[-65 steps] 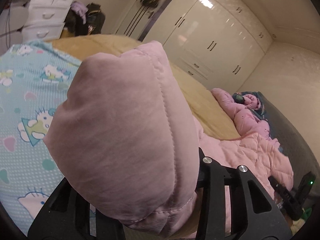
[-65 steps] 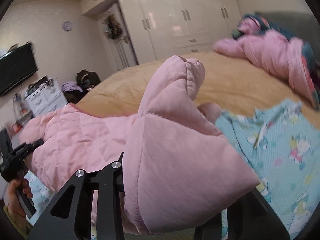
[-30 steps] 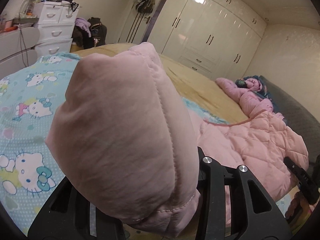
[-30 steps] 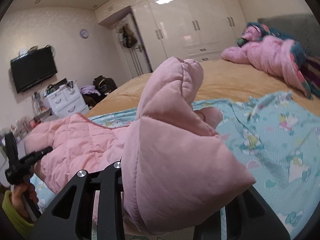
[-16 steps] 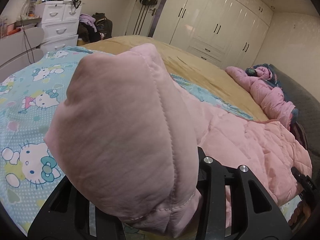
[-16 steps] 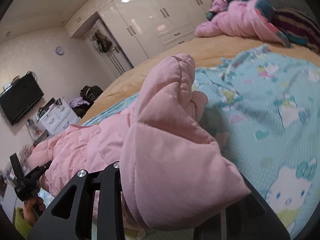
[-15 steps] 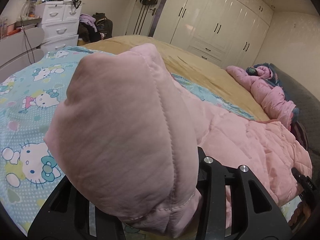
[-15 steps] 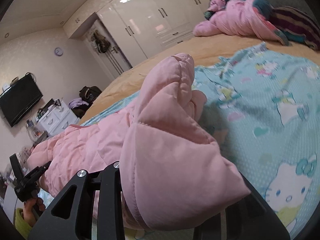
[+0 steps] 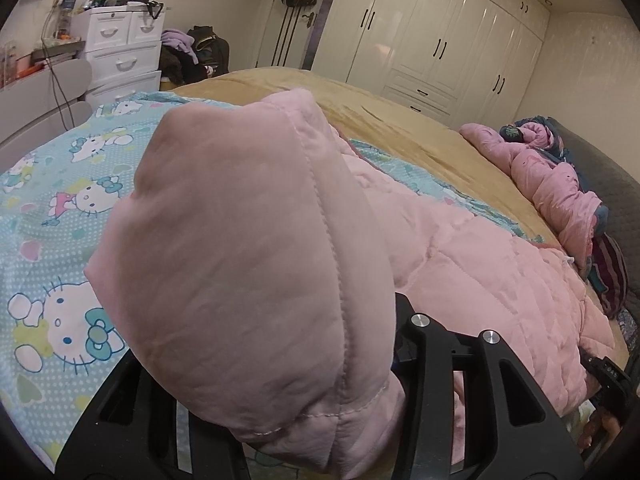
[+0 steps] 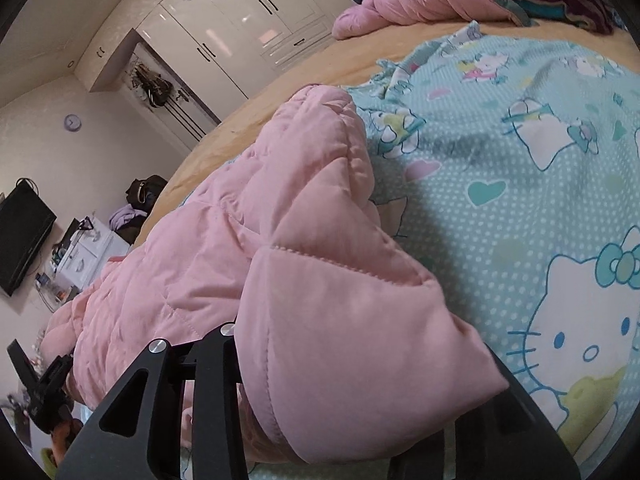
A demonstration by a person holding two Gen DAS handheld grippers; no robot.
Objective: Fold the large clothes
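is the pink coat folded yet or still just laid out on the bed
Not folded: the pink coat lies spread across the cartoon sheet, its ends bunched in both grippers.

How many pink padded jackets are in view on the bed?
2. One pink quilted jacket lies on the cartoon-cat sheet, with both grippers at it; another pink jacket is bunched at the bed's far end. Others may be hidden.

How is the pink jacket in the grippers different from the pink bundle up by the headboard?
The jacket lies spread across the cartoon-cat sheet, while the bundle sits crumpled in a heap on the tan blanket. The jacket is plain pink; the bundle shows dark patterned fabric mixed in. The jacket is between both grippers' fingers; nothing touches the bundle. Both are pink, quilted and puffy.
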